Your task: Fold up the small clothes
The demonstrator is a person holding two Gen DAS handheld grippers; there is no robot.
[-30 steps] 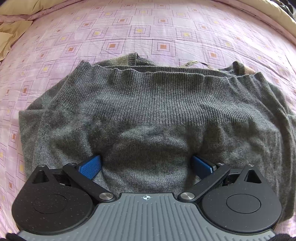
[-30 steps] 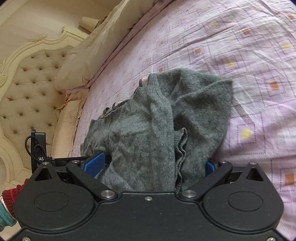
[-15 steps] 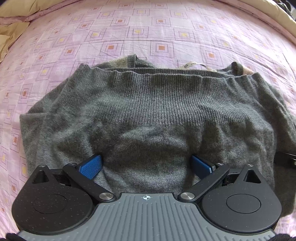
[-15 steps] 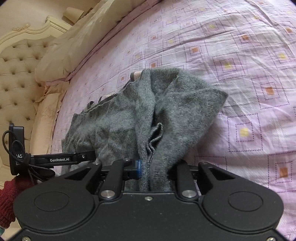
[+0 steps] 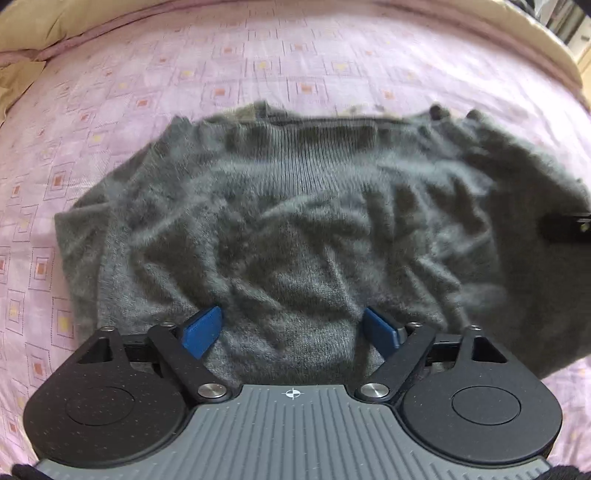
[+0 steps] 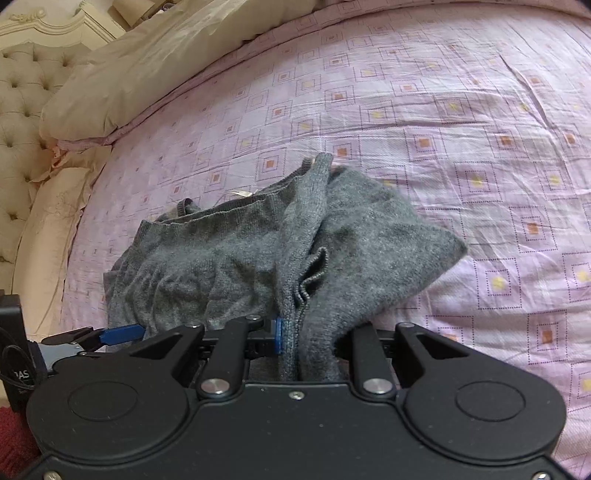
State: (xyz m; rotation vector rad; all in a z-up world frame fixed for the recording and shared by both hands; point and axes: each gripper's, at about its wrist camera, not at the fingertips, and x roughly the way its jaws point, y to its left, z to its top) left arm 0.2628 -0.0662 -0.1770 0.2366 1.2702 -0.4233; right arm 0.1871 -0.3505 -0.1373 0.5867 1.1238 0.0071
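Observation:
A grey knitted sweater (image 5: 295,221) lies partly folded on the pink patterned bedsheet (image 5: 258,55). My left gripper (image 5: 291,328) is open, its blue pads spread wide around a bunch of the sweater's near edge. My right gripper (image 6: 291,332) is shut on a gathered fold of the sweater (image 6: 236,258) at its right side, and the cloth rises into the jaws. The left gripper's blue pad shows at the left of the right wrist view (image 6: 122,332). The right gripper's black tip shows at the right edge of the left wrist view (image 5: 565,225).
Cream pillows (image 6: 147,74) and a tufted headboard (image 6: 22,103) lie beyond the sweater at the left. The pink sheet (image 6: 480,129) spreads wide to the right and far side. The bed's cream edge (image 5: 517,33) curves along the far right.
My right gripper went from open to shut on the sweater's fold and has lifted it. The sweater has wrinkled and shifted. My left gripper stays open in place.

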